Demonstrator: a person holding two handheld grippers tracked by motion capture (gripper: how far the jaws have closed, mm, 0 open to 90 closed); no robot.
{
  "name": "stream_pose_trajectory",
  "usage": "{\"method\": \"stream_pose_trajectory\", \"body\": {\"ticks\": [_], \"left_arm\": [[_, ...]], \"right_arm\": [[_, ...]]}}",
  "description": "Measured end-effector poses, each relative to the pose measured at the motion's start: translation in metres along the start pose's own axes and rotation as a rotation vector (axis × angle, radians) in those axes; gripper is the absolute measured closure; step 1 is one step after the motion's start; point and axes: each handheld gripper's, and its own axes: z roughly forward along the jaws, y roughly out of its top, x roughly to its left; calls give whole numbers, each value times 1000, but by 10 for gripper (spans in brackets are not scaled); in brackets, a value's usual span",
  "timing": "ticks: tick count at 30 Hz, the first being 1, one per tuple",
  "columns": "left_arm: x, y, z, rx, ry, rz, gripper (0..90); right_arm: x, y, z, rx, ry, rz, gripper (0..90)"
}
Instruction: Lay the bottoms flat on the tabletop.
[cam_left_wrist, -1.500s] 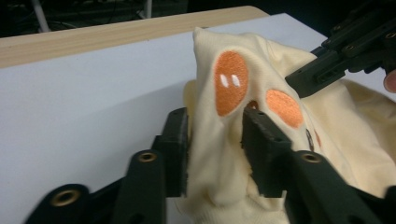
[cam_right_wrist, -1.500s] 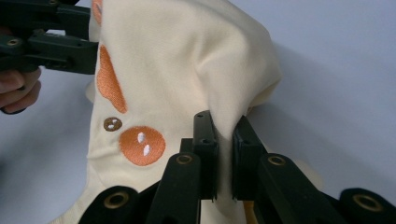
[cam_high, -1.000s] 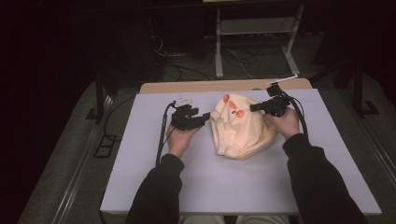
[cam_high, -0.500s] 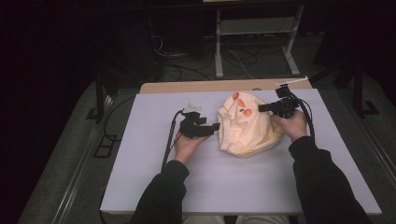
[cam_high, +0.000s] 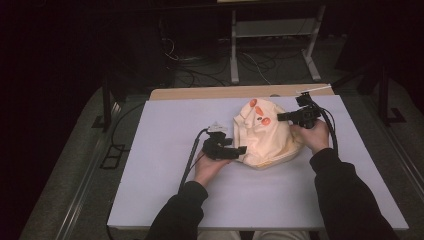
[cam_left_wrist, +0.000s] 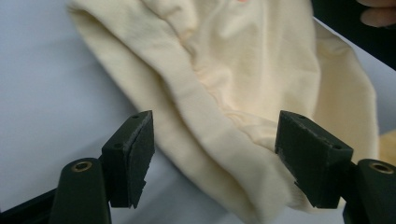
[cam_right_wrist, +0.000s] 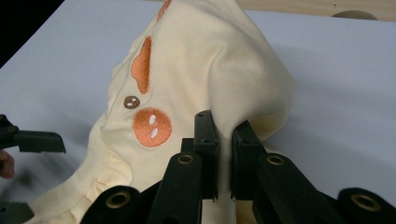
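A table (cam_high: 165, 200) covered with a pale lavender-white surface is seen, with a strip of bare light wood (cam_high: 210, 93) left exposed along its far edge. On the covered surface a crumpled cream-yellow garment (cam_high: 267, 145), marked with orange patches, is laid near the middle. Its lower hem is spread flat upon the surface.

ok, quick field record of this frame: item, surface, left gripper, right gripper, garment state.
item: cream knit garment with orange embroidered patches
surface: pale lavender table top
left gripper: jaws have just been opening; they straddle the ribbed hem, pads not pressing
right gripper: shut on a fold of the garment, lifting it into a peak
garment state: bunched, part raised
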Motion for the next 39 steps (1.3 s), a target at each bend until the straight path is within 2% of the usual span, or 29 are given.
{"method": "stream_pose_trajectory", "body": {"ticks": [3, 9, 13, 15, 18, 20, 22, 24, 28, 31, 39], "left_arm": [[-2, -5, 0, 12, -4, -8, 283], [-1, -13, -4, 24, -26, -66, 315], [-1, -16, -5, 57, -73, -83, 366], [-1, -17, -5, 77, -113, -100, 395], [-2, -20, -2, 128, -152, -100, 443], [-4, -23, -1, 132, -156, -107, 462], [-3, -24, 0, 129, -164, -110, 517], [-2, -25, 0, 137, -171, -101, 585], [-1, -26, 0, 162, -190, -65, 816], [0, -25, -1, 168, -194, -60, 852], [-1, -14, -13, 177, -166, 10, 860]], "right_arm": [[-1, -2, 0, -1, 2, -4, 825], [-1, -3, -1, -2, 0, -10, 824], [-1, -4, -1, -5, 0, -9, 824], [-1, -4, -1, -6, -1, -8, 824], [1, -5, -1, -8, -13, -17, 824], [2, -5, -1, -9, -16, -24, 824], [3, -6, -1, -6, -24, -31, 824], [5, -6, -1, -4, -29, -36, 824], [6, -6, -1, -3, -30, -51, 824], [7, -8, -2, -1, -38, -69, 824], [4, -16, -10, 6, -22, -72, 824]]}}
